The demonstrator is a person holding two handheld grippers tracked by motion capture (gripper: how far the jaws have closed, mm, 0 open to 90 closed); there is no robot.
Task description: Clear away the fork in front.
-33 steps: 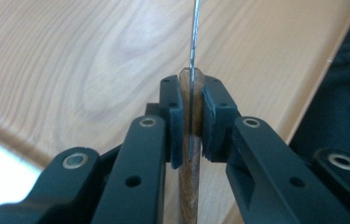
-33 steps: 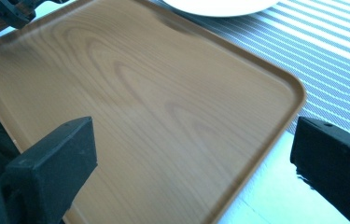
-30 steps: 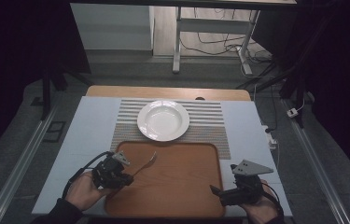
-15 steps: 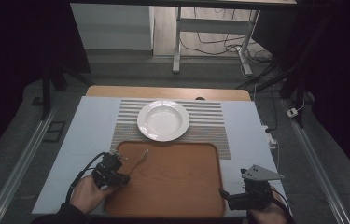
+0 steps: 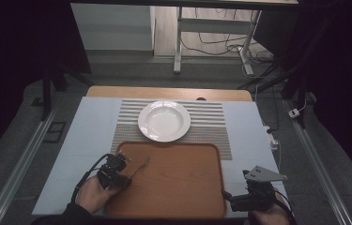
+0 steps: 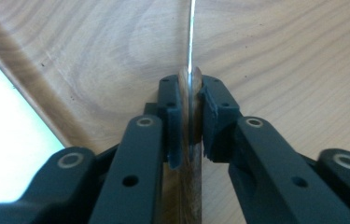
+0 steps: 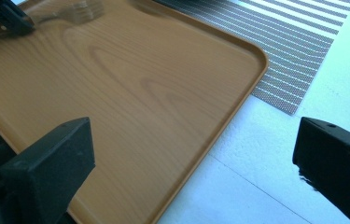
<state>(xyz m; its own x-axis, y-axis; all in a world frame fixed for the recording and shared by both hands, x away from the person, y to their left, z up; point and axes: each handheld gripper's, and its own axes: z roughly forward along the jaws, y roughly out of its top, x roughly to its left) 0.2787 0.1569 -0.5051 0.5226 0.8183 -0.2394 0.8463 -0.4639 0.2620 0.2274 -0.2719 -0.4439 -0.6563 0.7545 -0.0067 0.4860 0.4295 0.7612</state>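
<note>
The wooden tray (image 5: 178,183) spreads out ahead of both tools, with the striped mat (image 5: 211,126) and the white plate (image 5: 164,120) lying beyond it. The right gripper (image 5: 230,196) hangs at the tray's near right corner with its jaws wide apart and nothing between them. The left gripper (image 6: 191,112) is clamped on the wooden handle of a fork (image 6: 192,28), whose thin metal stem runs straight out ahead over the tray; held so close to one end, I'd judge the fork could swivel or slip between the pads if swung quickly.

Dim room beyond the table (image 5: 94,122): grey floor (image 5: 131,65), metal desk legs (image 5: 179,42), tangled cables (image 5: 220,49), dark sides.
</note>
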